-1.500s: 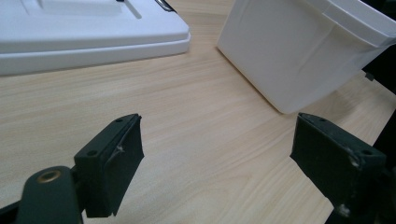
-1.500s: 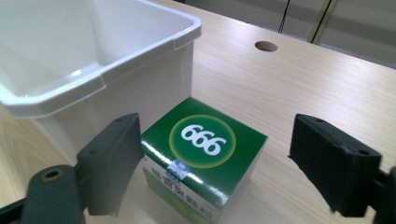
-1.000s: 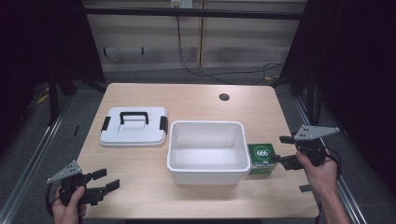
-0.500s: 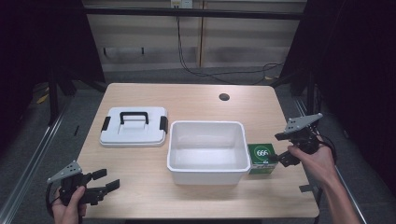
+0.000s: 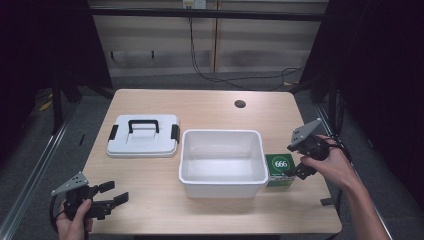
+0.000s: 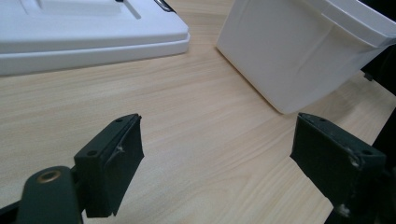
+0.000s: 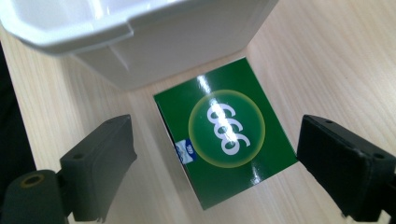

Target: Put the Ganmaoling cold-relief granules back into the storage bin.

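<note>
A green box (image 5: 279, 169) marked 666 lies flat on the table, touching the right wall of a white open bin (image 5: 222, 162). My right gripper (image 5: 295, 161) hovers open just above and right of the box; in the right gripper view the box (image 7: 225, 129) sits between the two spread jaws, untouched. A white lid with a black handle (image 5: 143, 135) lies left of the bin. My left gripper (image 5: 114, 195) rests open low over the table's front left; its view shows the bin wall (image 6: 299, 51) and the lid edge (image 6: 93, 39) ahead.
The wooden table (image 5: 210, 107) has a round cable hole (image 5: 240, 104) at the back right. Bare wood stretches between the left gripper and the bin. Dark floor and metal rails flank the table on both sides.
My right gripper has tilted and moved down toward the green box, jaws staying spread. The left gripper has stayed where it was.
</note>
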Demonstrator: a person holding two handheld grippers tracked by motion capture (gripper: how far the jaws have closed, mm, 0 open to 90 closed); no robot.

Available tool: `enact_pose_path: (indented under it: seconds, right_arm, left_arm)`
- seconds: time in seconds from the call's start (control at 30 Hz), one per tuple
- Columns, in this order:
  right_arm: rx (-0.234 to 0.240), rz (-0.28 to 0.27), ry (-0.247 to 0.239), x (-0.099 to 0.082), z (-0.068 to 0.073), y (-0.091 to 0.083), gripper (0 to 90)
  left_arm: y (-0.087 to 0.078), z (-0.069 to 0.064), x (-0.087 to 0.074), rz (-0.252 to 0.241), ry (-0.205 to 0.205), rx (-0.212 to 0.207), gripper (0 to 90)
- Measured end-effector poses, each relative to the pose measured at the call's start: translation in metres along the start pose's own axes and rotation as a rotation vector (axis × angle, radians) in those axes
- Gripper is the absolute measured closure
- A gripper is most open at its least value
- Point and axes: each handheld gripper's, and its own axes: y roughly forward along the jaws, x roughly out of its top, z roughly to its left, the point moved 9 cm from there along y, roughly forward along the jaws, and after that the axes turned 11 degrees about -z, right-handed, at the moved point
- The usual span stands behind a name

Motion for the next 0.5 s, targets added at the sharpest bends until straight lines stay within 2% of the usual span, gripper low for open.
enact_pose_path:
  seconds: [0.03, 0.1, 0.17, 0.23, 0.33, 0.5]
  right_arm:
    - [0.018, 0.021, -0.031, 0.002, 0.0, 0.003, 10.1]
    - [0.026, 0.025, -0.04, 0.003, 0.0, 0.005, 10.1]
    - [0.04, 0.037, -0.075, 0.006, -0.001, 0.007, 10.0]
    - [0.066, 0.086, -0.081, 0.006, 0.0, 0.011, 10.0]
    - [0.057, 0.107, -0.089, 0.005, -0.002, 0.014, 10.0]
    - [0.081, 0.136, -0.142, 0.003, -0.005, 0.018, 9.8]
  left_arm:
    - [0.0, 0.0, 0.0, 0.0, 0.001, -0.002, 16.4]
    - [-0.001, 0.0, 0.0, -0.001, 0.0, -0.002, 16.4]
    - [-0.001, 0.0, 0.0, -0.003, -0.002, -0.001, 16.4]
    - [-0.001, 0.0, 0.0, -0.001, 0.001, -0.004, 16.4]
    - [-0.001, 0.0, 0.0, -0.001, 0.001, -0.004, 16.4]
    - [-0.001, 0.0, 0.0, -0.001, 0.003, -0.005, 16.4]
